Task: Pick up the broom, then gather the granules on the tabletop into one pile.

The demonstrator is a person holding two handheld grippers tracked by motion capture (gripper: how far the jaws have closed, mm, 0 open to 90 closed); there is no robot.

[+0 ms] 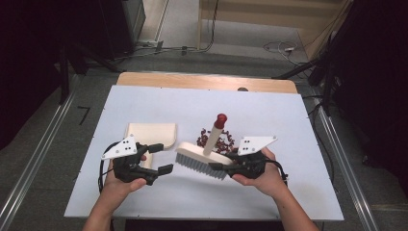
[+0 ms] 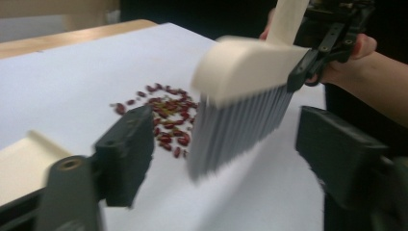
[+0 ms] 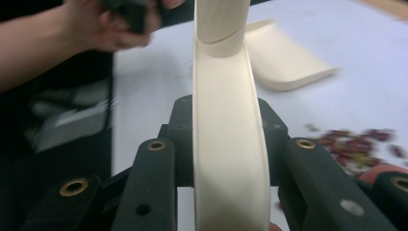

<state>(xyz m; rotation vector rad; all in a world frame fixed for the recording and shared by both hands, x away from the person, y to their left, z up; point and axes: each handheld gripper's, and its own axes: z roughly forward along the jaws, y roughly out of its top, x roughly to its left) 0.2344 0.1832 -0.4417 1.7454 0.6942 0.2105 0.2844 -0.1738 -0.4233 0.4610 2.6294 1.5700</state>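
The high view looked forward and down over the whole table [image 1: 144,103], while both gripper views sat low and close, facing each other across the shared brush [image 1: 204,159].

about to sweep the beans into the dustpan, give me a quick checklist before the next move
1. Right gripper clamped on the brush: ok, jaws shut on its cream head.
2. Brush clear of the table: ok, bristles look raised in the left gripper view.
3. Beans gathered in one pile: ok, just a few strays.
4. Dustpan held: not ok, it lies flat and loose.
5. Left gripper ready to grab: ok, open and empty beside the dustpan.
6. Dustpan mouth facing the beans: cannot tell.
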